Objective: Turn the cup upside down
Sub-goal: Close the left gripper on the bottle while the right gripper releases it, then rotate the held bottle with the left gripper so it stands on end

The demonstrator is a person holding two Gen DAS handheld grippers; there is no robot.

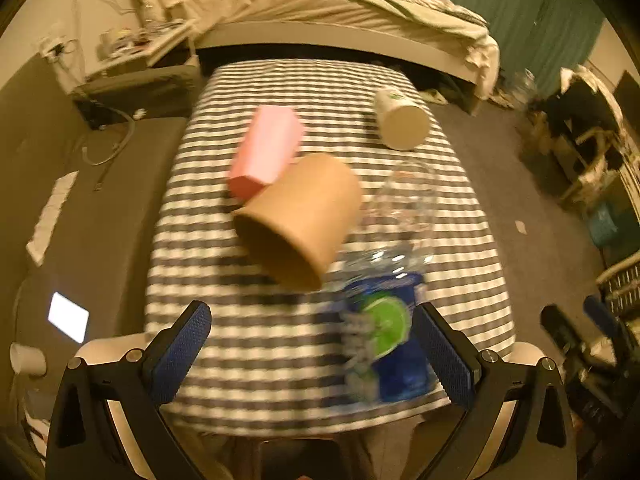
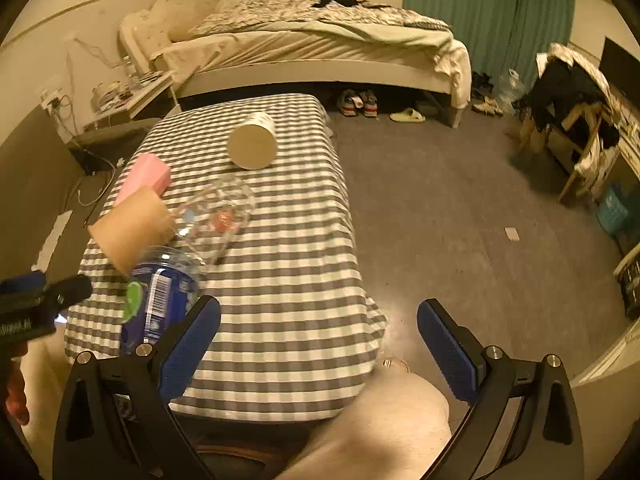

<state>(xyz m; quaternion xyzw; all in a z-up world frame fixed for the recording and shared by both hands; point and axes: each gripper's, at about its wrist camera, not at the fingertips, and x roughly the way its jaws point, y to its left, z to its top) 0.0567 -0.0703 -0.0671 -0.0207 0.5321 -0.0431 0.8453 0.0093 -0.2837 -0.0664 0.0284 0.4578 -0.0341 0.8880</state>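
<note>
A brown paper cup stands on the striped tablecloth with its wide end up, blurred. Beside it are a pink faceted cup and, farther right, a white cup. My left gripper hovers open, near side of the brown cup, nothing between its fingers. A clear water bottle with a blue label stands just inside its right finger. In the right wrist view the brown cup, pink cup, bottle and white cup show. My right gripper is open over the table's front right corner.
A bed runs along the far wall beyond the table. Grey carpet lies to the right, with shoes under the bed. A person's knee is below the right gripper, and a hand at the left edge.
</note>
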